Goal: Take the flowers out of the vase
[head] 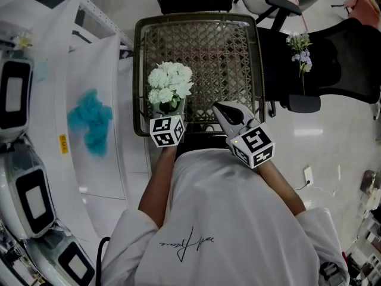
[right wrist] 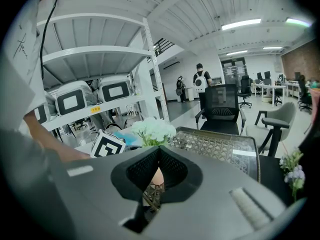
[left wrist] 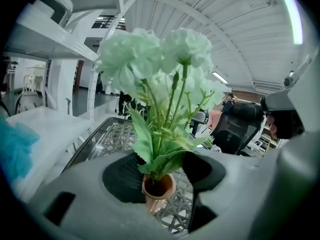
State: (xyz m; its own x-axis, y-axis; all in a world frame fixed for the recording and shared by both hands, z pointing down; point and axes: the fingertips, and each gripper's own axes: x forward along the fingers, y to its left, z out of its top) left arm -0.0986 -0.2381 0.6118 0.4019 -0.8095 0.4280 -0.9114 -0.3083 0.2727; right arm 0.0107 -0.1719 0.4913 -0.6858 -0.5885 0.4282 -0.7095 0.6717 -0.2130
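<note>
- So why is the left gripper (left wrist: 163, 170) low?
- Likely to steady the vase (left wrist: 158, 190) on the table (head: 138, 70); its jaws flank it, not pressing; the right gripper (right wrist: 158, 159), pinched shut and empty, hangs beside the flowers (head: 170, 82).

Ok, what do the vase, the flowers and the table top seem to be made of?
Vase: copper-pink, ribbed, slight sheen; glazed ceramic or plastic, I can't tell which.
Flowers: likely artificial, with fabric-like white petals and stiff, evenly coloured leaves that look like moulded plastic.
Table top: woven, wicker-like lattice in a dark frame, apparently under glass, judging by the reflections on it.
</note>
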